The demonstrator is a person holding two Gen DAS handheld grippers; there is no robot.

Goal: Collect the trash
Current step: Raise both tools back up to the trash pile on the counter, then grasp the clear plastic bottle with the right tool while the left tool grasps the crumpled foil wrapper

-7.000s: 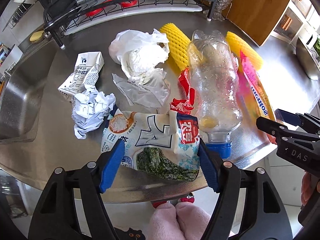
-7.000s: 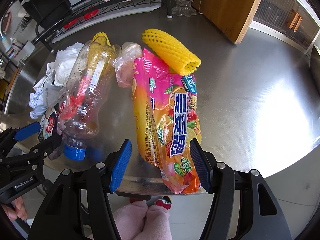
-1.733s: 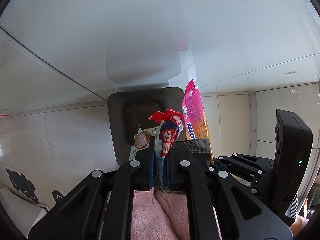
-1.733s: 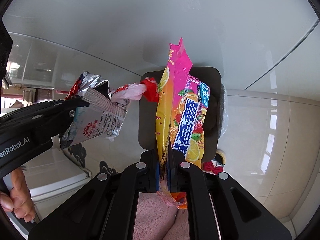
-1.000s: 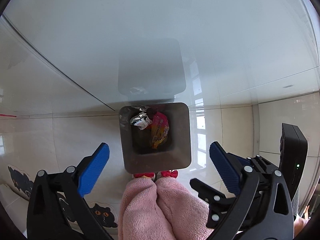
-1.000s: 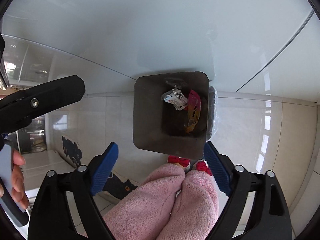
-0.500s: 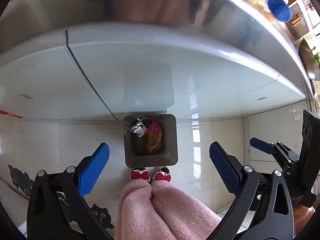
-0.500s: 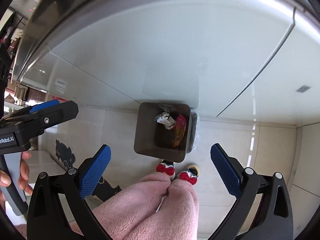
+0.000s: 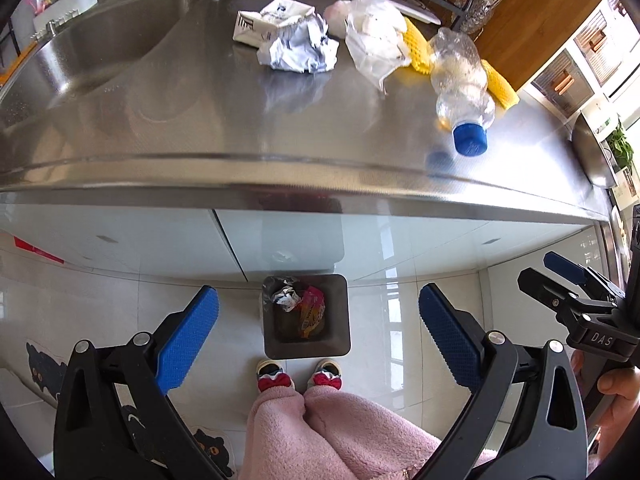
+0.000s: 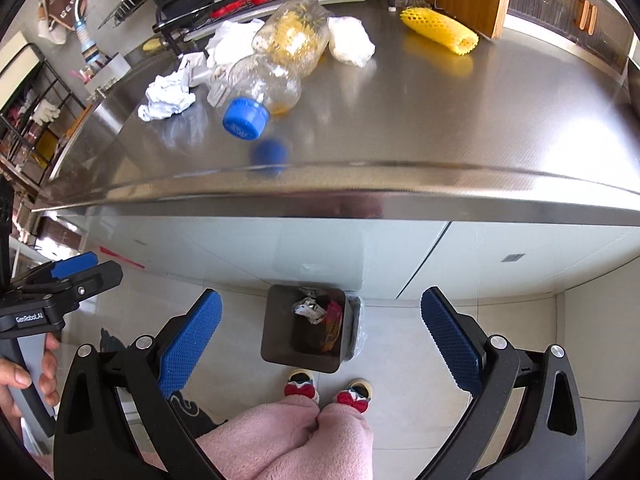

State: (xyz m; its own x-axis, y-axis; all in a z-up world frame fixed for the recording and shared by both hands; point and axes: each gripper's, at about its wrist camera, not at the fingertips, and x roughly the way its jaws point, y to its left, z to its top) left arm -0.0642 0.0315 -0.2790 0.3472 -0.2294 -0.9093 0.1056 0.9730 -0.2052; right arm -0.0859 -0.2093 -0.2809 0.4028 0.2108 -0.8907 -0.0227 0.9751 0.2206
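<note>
Left wrist view: my left gripper (image 9: pixel 318 330) and right gripper (image 10: pixel 320 330) gape wide, empty. Wrappers (image 9: pixel 310 312) lie in the bin (image 9: pixel 344 316), bottom shadowed; plastic bottle (image 9: pixel 460 80) remains on the counter (image 9: pixel 200 128).

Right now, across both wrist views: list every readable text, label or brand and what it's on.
"DAS": on the right gripper body, left wrist view.
"GenRobot.AI": on the left gripper body, right wrist view.
"BEV": partial letters on a hanging bag, top left of the right wrist view.
Milk carton: print too small to read.
Wrappers in the bin: print blurred, unreadable.
</note>
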